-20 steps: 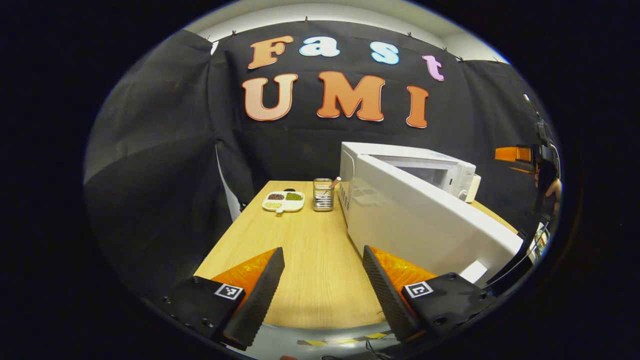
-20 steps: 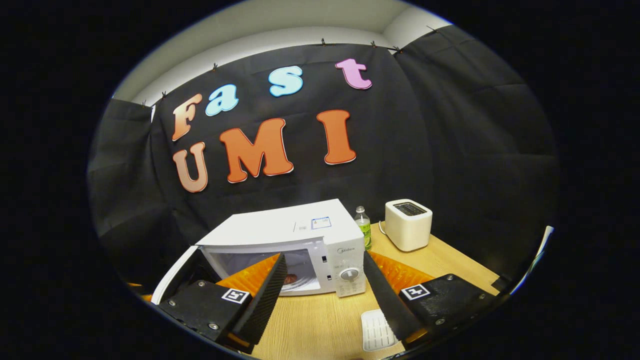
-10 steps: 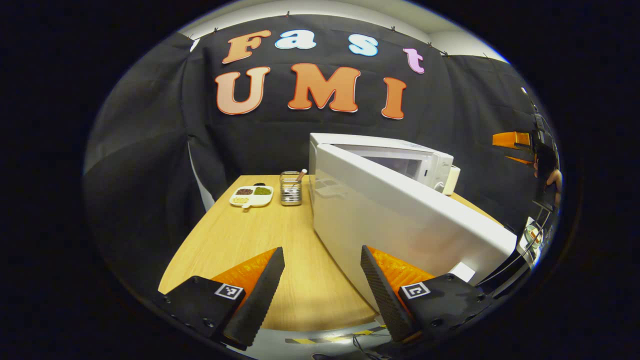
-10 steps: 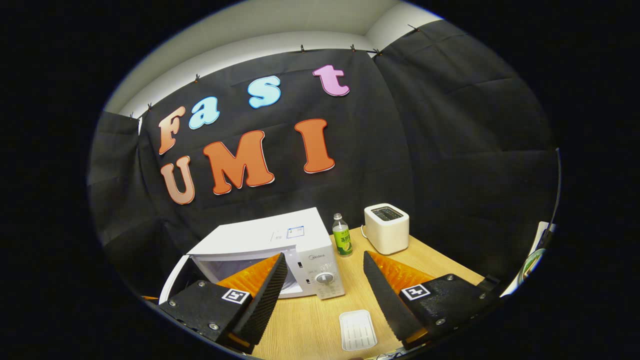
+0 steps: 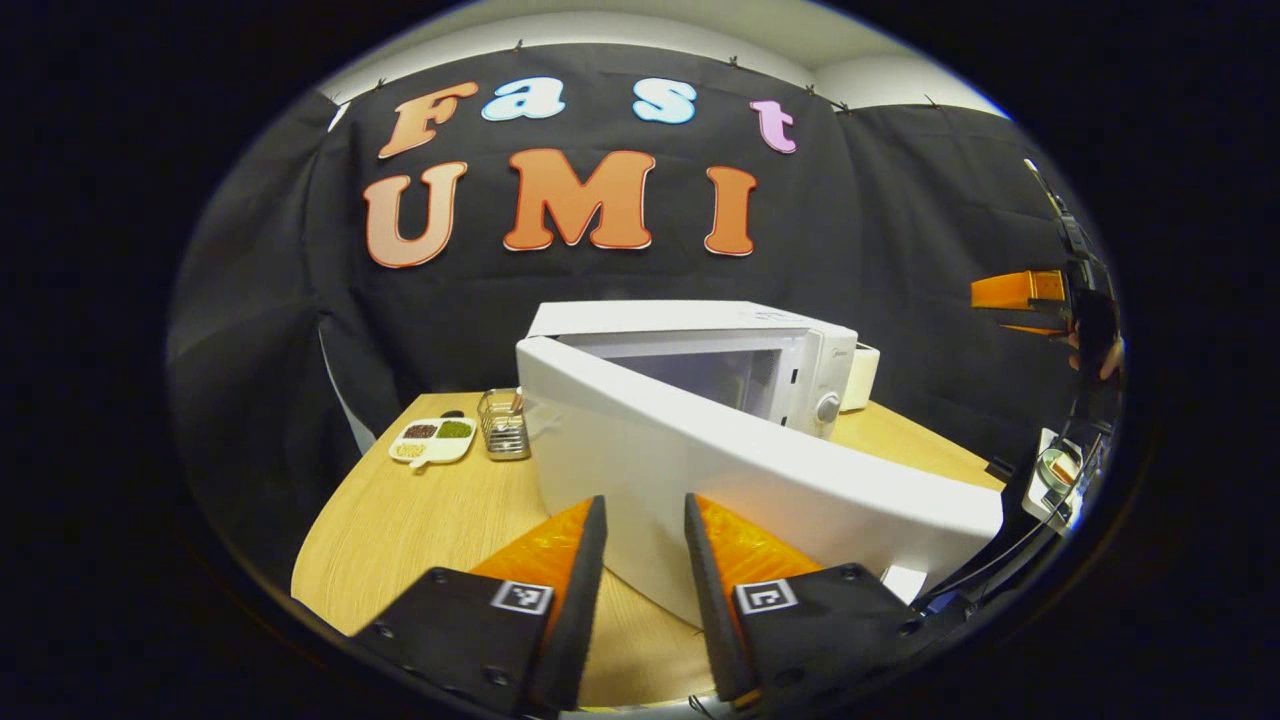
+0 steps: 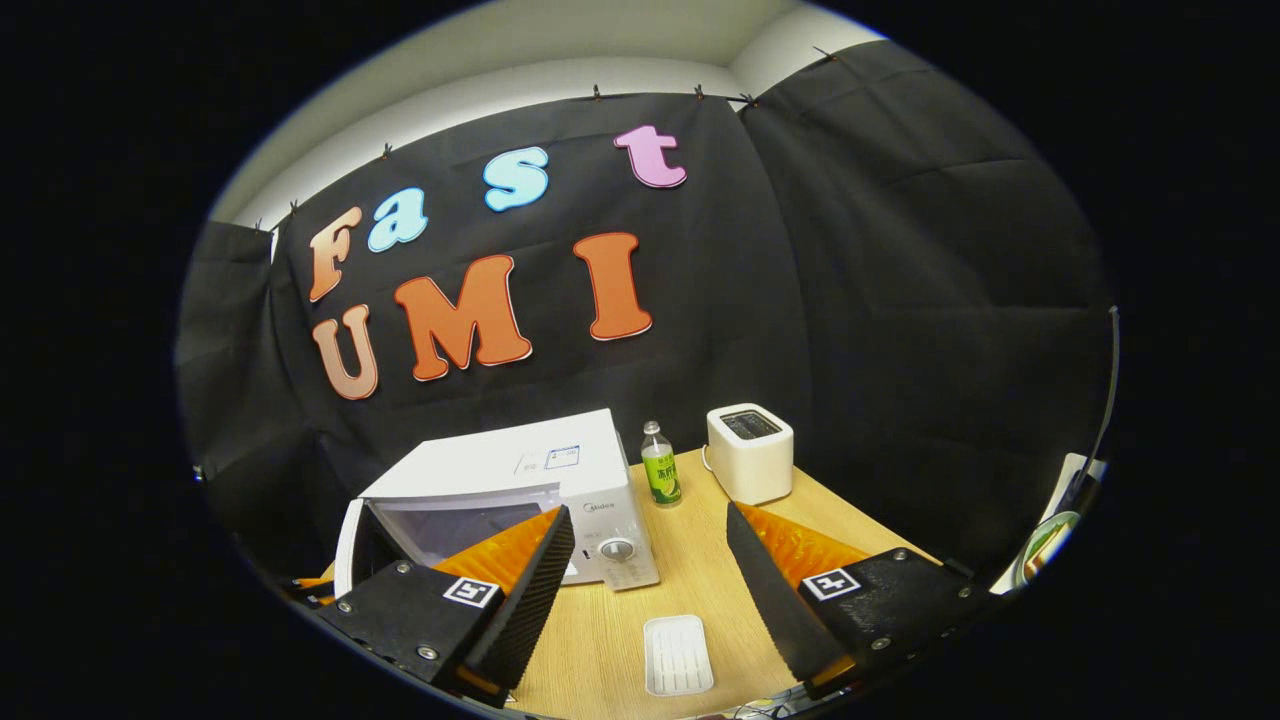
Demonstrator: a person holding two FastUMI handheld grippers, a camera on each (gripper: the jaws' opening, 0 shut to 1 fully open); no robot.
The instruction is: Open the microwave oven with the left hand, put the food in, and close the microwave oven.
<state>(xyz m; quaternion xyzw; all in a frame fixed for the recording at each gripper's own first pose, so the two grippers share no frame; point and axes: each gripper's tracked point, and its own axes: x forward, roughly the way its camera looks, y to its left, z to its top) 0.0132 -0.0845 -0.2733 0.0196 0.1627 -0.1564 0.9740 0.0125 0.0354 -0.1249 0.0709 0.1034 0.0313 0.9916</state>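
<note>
The left gripper point(image 5: 640, 520) has its fingers drawn near together, a narrow gap between them, gripping nothing. Just beyond their tips stands the white door point(image 5: 740, 480) of the microwave oven point(image 5: 700, 345), swung partly open. The right gripper point(image 6: 645, 530) is spread wide and empty; between its fingers lies a small white tray point(image 6: 678, 655) on the table point(image 6: 720, 570), the microwave past the left finger.

White microwave point(image 5: 700, 330) sits on the table, far side. Its door point(image 5: 760, 480) is partly open, swung toward the near edge.
</note>
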